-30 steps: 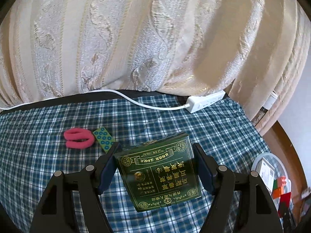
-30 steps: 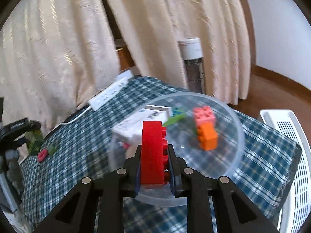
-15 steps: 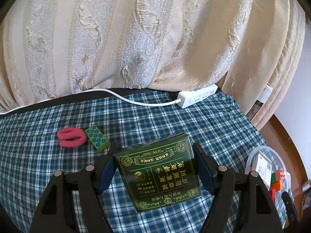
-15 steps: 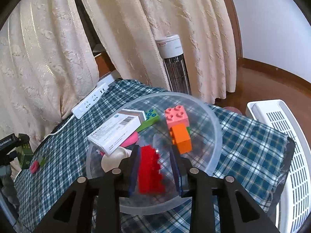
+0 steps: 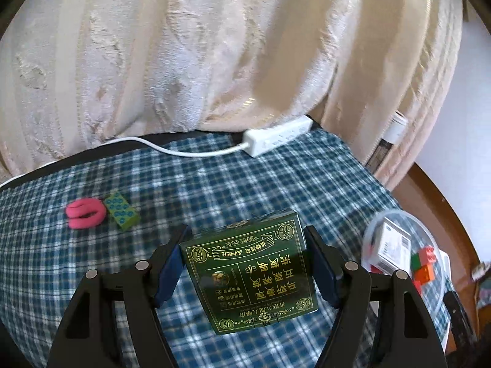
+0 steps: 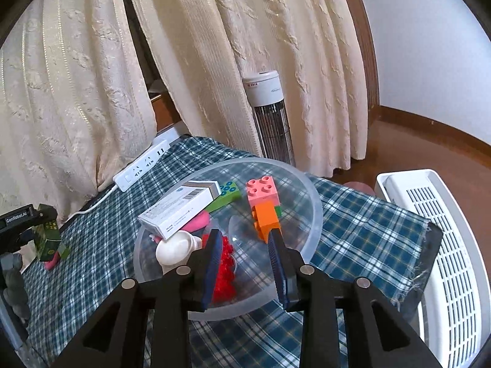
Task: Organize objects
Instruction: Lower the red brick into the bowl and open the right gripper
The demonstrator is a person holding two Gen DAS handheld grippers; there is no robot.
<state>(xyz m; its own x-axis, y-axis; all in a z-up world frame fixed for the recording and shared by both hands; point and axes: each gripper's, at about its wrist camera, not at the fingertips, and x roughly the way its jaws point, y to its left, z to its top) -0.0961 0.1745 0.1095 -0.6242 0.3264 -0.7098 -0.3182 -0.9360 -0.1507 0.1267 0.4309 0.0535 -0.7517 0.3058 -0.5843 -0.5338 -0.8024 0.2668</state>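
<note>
My left gripper (image 5: 245,230) is shut on a dark green box with gold print (image 5: 248,276), held above the plaid cloth. A clear plastic bowl (image 6: 316,202) sits under my right gripper (image 6: 244,234), which is open. A red brick (image 6: 225,273) lies in the bowl beside the left finger, free of the pads. The bowl also holds a white carton (image 6: 181,207), a pink brick (image 6: 262,190) stacked on an orange brick (image 6: 265,216), a flat green brick (image 6: 228,191) and a white round thing (image 6: 175,248). On the cloth lie a pink ring (image 5: 84,213) and a green brick (image 5: 121,210).
A white power strip (image 5: 276,138) and its cable lie at the table's far edge under cream curtains (image 5: 214,46). A white slatted basket (image 6: 435,230) stands right of the table. A tower heater (image 6: 270,116) stands behind it. The bowl (image 5: 399,213) is to the right of the green box.
My right gripper has opened and let go of the red brick, which now lies in the bowl. My left gripper has carried the green box to the right, nearer the bowl.
</note>
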